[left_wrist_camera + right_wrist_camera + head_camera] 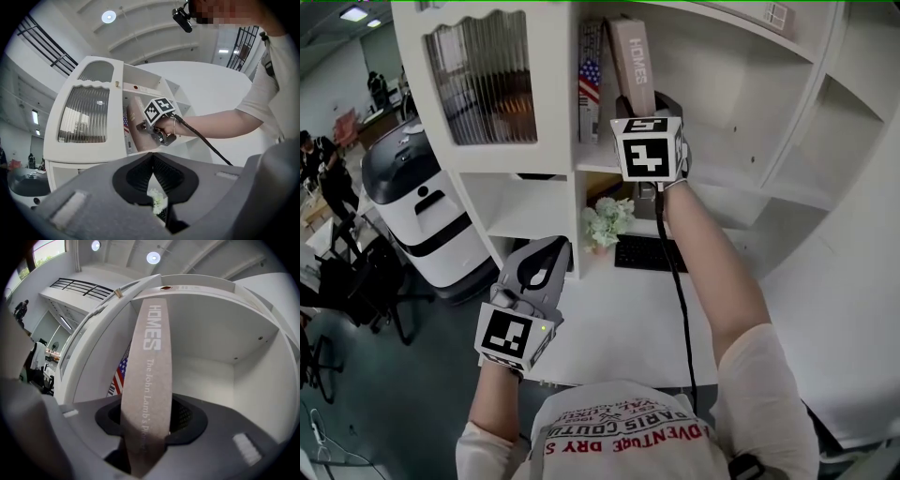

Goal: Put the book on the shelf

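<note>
A tan book with "HOMES" on its spine stands upright in the upper compartment of the white shelf. It is next to a book with a flag pattern. My right gripper is shut on the tan book's lower part. In the right gripper view the spine rises between the jaws of that gripper, with the flag book behind on its left. My left gripper hangs low over the desk, shut and holding nothing. The left gripper view shows its own closed jaws and the tan book far off.
A small potted plant and a black keyboard sit on the white desk under the shelf. A ribbed glass cabinet door is left of the compartment. A white and black machine stands on the floor at left.
</note>
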### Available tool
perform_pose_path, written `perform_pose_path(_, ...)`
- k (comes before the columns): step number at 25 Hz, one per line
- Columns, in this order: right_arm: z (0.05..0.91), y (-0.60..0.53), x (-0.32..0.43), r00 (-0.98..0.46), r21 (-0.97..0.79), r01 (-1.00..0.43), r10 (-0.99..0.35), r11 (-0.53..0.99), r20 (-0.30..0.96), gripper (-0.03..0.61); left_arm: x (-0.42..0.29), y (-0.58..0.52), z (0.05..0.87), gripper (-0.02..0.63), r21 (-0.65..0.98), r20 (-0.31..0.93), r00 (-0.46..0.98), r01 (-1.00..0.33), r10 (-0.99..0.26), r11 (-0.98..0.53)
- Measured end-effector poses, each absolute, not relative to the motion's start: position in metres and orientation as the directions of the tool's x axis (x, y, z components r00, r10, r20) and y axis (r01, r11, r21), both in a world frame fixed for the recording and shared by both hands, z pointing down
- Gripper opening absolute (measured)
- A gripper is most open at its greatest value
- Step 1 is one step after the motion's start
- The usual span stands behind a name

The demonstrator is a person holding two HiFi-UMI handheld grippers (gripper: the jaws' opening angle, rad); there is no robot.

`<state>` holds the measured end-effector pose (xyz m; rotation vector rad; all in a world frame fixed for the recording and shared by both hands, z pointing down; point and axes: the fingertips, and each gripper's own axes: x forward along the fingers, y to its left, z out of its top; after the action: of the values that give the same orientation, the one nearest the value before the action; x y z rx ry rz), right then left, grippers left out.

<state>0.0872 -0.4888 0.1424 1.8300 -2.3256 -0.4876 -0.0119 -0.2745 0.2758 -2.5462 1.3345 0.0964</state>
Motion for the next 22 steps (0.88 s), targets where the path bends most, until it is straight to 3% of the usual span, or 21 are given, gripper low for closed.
perform_pose_path(22, 0.146, -0.558, 0.073, -0.347, 0.303, -0.903, -0.933, 0.305, -0.098, 0.242, -0.028, -0.323, 0.301, 0.005, -0.169, -0.119, 0.558, -0.827, -0.821, -0.537)
